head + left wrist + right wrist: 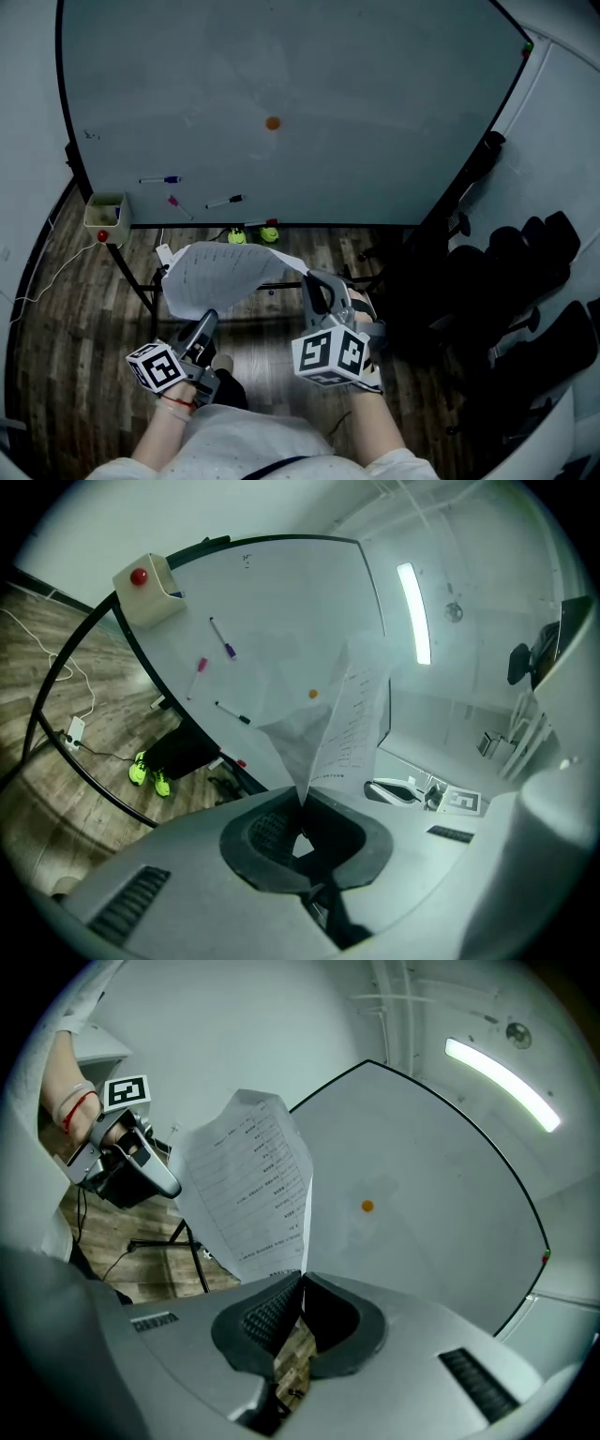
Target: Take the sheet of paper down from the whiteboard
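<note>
The sheet of paper (pixel 230 274), white with printed lines, hangs curved between my two grippers, well clear of the whiteboard (pixel 300 84). My left gripper (pixel 207 323) is shut on the sheet's left edge; the left gripper view shows the sheet of paper (pixel 337 724) rising from its closed jaws. My right gripper (pixel 314 286) is shut on the right edge, and in the right gripper view the sheet of paper (pixel 253 1190) stands up from the pinched pads. An orange magnet (pixel 273 123) stays alone on the whiteboard.
Markers (pixel 159 179) cling to the board's lower left, and a pale box with a red knob (pixel 105 219) hangs at its left corner. Neon-green shoes (pixel 253 234) lie under the board's stand. Dark chairs (pixel 525 281) crowd the right side.
</note>
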A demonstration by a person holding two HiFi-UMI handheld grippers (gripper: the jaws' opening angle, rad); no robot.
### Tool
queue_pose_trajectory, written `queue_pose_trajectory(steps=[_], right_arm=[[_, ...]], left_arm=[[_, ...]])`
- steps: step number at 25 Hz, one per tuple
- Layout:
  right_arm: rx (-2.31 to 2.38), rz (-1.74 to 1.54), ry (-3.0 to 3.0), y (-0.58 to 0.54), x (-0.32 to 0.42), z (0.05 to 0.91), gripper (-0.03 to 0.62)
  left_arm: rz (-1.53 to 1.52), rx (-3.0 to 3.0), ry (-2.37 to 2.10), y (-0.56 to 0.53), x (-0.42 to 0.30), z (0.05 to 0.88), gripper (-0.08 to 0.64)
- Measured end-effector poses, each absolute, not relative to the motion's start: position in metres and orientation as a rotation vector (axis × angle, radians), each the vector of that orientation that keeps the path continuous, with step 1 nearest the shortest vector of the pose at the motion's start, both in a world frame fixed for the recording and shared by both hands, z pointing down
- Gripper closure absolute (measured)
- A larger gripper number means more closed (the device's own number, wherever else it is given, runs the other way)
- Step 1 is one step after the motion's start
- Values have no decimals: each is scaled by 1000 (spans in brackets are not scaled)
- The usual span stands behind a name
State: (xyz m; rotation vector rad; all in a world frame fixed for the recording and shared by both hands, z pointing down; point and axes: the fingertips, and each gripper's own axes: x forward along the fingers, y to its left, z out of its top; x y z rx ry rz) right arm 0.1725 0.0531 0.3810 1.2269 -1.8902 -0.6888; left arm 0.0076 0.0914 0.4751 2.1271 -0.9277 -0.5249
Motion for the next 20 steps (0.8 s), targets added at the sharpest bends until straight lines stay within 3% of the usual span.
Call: queue_pose_trajectory(steps=[20], right_arm=[[1278,-592,-1953,96,171,406,569]], left_arm=[[-462,2138,-924,123,12,479,546]])
